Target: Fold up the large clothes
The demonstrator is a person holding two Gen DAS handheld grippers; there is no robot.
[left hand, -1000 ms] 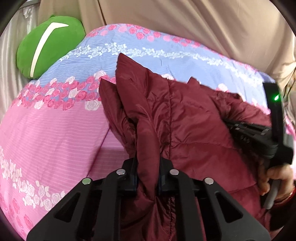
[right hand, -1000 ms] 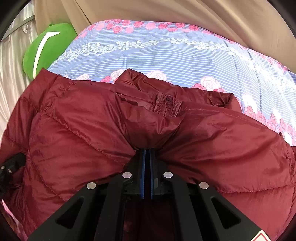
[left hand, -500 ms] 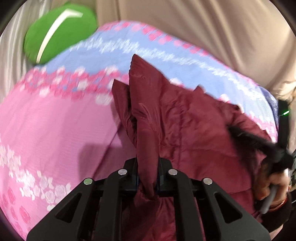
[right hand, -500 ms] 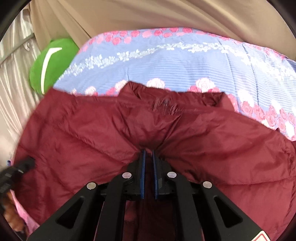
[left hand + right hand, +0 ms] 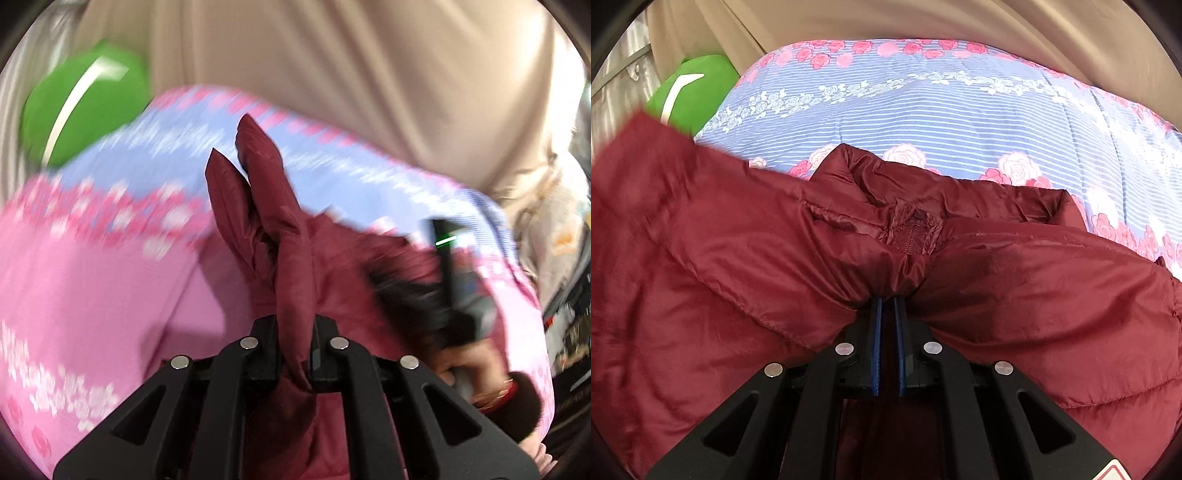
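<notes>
Two grippers each pinch a bunch of the maroon puffer jacket (image 5: 1015,295), which is held up over the floral quilt (image 5: 923,103). The left gripper (image 5: 294,354) clamps a thick doubled fold; the right gripper (image 5: 887,314) nips only a thin edge near the zipper, its blue pads slightly apart. That slick shell could slide out on the right and the jacket would slump sideways. Blur in the left view probably means fast motion, which adds to the risk.

The maroon jacket (image 5: 738,258) is covering the near bedspread (image 5: 923,110), whose far part is lying bare, while a green cushion (image 5: 694,88) is probably blocking the far-left corner.
</notes>
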